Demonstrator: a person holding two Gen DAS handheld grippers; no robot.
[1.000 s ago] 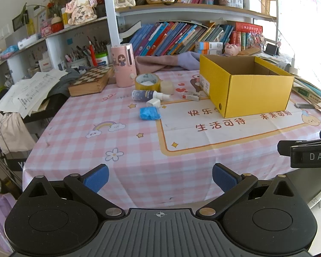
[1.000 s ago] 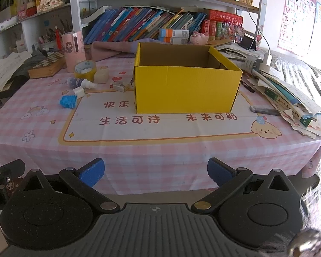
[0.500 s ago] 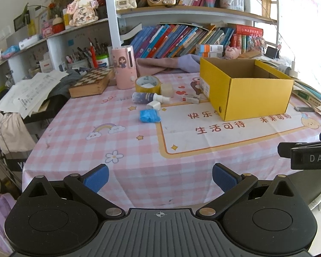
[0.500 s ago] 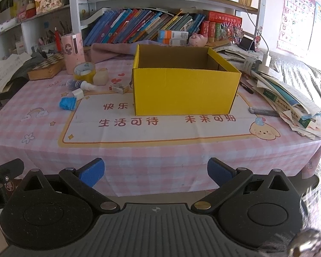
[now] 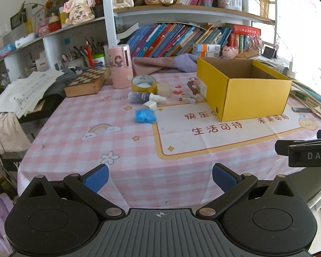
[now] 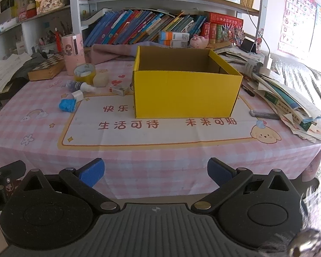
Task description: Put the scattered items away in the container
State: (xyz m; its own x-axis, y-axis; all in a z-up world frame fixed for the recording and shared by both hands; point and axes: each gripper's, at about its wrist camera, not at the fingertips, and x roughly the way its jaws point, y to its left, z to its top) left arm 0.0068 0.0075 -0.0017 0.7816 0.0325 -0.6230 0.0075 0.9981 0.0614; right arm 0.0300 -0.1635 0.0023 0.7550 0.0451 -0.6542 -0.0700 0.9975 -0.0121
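An open yellow cardboard box (image 5: 252,94) (image 6: 185,92) stands on the pink checked tablecloth. Left of it lie a blue crumpled packet (image 5: 145,116) (image 6: 67,105), a small spray bottle (image 5: 142,97) (image 6: 79,85), a white cap (image 5: 150,105), a yellow tape roll (image 5: 143,83) (image 6: 84,72), a pale block (image 5: 164,89) and a small flat carton (image 5: 188,100) (image 6: 119,90). My left gripper (image 5: 159,176) hangs open at the table's near edge, holding nothing. My right gripper (image 6: 155,171) is open too, facing the box from the near edge.
A pink cylinder (image 5: 119,68), a chessboard box (image 5: 86,82) and a cloth heap (image 5: 160,64) sit at the back under crowded bookshelves. Loose papers (image 5: 25,90) spill off the left. Stacked books and papers (image 6: 289,98) crowd the right edge, with a grey bar (image 6: 264,114) nearby.
Both views have drifted slightly back and up from the table. Nothing on the table moved and both grippers stay open.
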